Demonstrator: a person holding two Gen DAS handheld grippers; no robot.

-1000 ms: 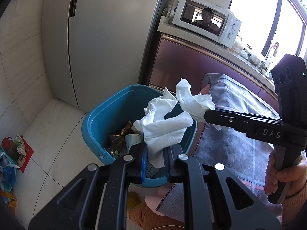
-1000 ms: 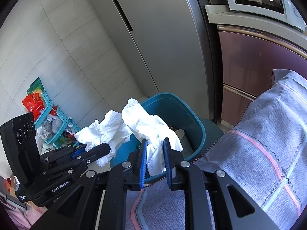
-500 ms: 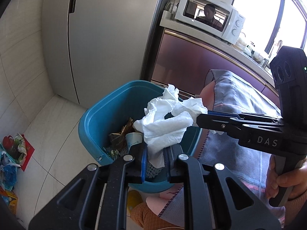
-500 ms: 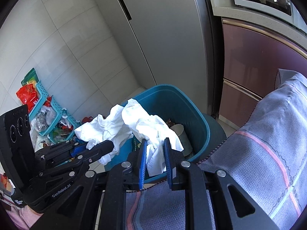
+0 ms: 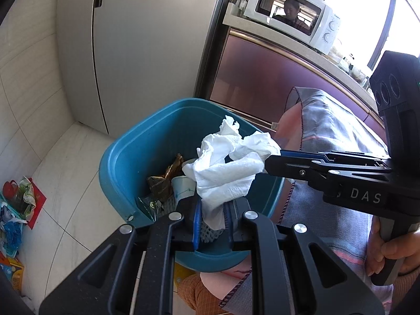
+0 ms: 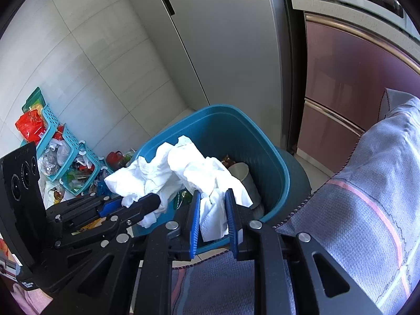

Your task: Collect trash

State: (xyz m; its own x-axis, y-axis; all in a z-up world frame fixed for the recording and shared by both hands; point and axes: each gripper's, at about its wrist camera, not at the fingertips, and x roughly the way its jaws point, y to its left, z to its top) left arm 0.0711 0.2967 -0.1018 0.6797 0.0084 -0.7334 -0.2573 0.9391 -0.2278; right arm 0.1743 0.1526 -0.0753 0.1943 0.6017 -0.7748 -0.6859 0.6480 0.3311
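Note:
A blue trash bin (image 5: pixel 126 162) stands on the floor and holds wrappers and a paper cup (image 5: pixel 183 186); it also shows in the right wrist view (image 6: pixel 278 168). My left gripper (image 5: pixel 212 216) is shut on a crumpled white tissue (image 5: pixel 223 181) above the bin's opening. My right gripper (image 6: pixel 211 216) is shut on another white tissue (image 6: pixel 210 181) above the bin. The right gripper (image 5: pixel 273 161) reaches in from the right in the left wrist view, its tissue (image 5: pixel 254 144) touching the left one. The left gripper (image 6: pixel 141 204) shows at the left in the right wrist view with its tissue (image 6: pixel 141 176).
A grey fridge (image 5: pixel 147 52) stands behind the bin, with a maroon cabinet (image 5: pixel 275 84) and a white microwave (image 5: pixel 291 13) to its right. A table edge with a grey cloth (image 6: pixel 367 210) lies at the right. Teal baskets with bags (image 6: pixel 65 162) sit on the floor at the left.
Both grippers have moved forward and down over the bin with their tissues still held. The two tissues have come together.

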